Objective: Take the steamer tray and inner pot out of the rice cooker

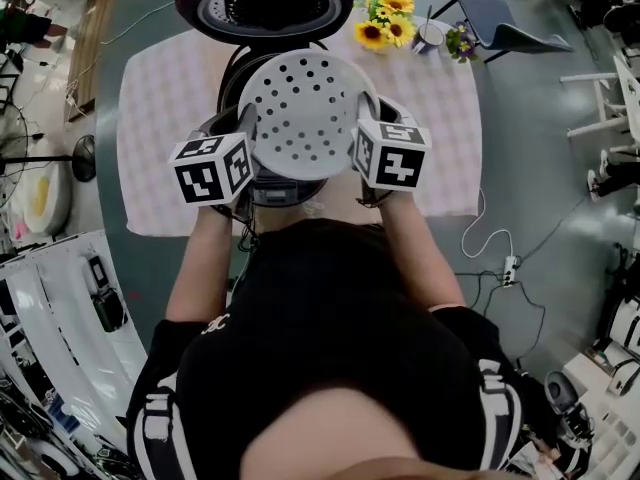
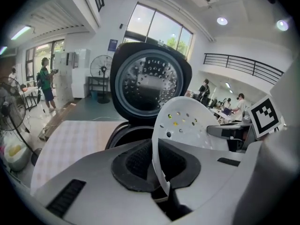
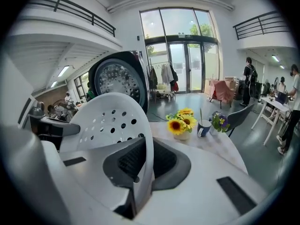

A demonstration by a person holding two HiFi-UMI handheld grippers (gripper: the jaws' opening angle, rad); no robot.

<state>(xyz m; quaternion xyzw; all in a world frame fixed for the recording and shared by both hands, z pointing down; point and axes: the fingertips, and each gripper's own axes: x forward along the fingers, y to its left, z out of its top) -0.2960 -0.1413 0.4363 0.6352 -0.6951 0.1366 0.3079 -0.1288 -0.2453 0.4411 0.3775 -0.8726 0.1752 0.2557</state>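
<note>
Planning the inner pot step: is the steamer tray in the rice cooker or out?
Out: the steamer tray hangs above the rice cooker, rim clamped by the left gripper and right gripper.

Head view looks steeply down; both gripper views closely share the steamer tray [image 2: 187, 121].

cooker lid [image 1: 264, 6] blocks rear; table [image 1: 160, 118] sides free (flowers [image 1: 385, 23] right)

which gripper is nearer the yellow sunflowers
Right. The right gripper grips the white perforated steamer tray on the side toward the yellow sunflowers; the left gripper grips the opposite side.
</note>
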